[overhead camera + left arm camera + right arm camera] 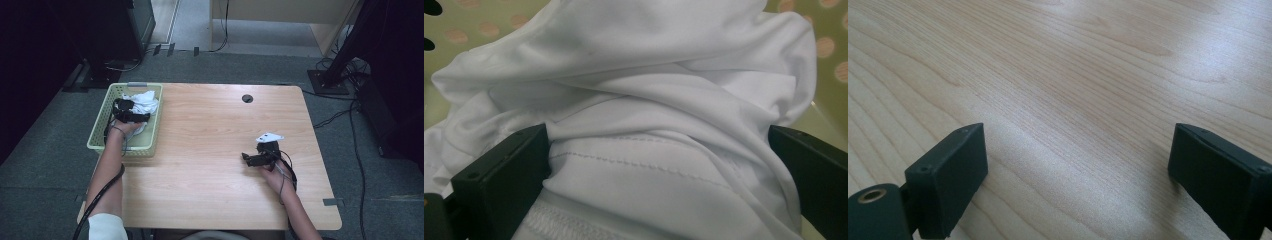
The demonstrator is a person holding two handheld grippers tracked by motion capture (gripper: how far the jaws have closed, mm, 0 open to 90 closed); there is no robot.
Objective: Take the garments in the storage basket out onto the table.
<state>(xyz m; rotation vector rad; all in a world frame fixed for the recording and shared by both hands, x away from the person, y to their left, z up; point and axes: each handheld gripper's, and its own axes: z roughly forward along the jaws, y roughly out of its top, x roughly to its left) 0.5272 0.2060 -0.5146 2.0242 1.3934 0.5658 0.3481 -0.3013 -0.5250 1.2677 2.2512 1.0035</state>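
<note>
A crumpled white cloth (148, 101) lies in a pale green perforated basket (98, 129) at the table's left edge. My left gripper (132, 114) is inside the basket, down on the cloth. In the left gripper view its jaws stand wide apart, open, and the left gripper (659, 165) straddles a stitched fold of the cloth (634, 100) that bulges between them, with the basket wall (821, 35) behind. My right gripper (250, 159) hovers low over the bare wooden table (210, 130) at the right. The right gripper (1078, 165) is open with only wood grain (1073, 60) between its jaws.
A round black cable hole (247, 98) sits near the table's far edge. On the grey carpet beyond stand a black cabinet (115, 30), pale wooden furniture (280, 20) and a black stand base (327, 82) with loose cables at the right.
</note>
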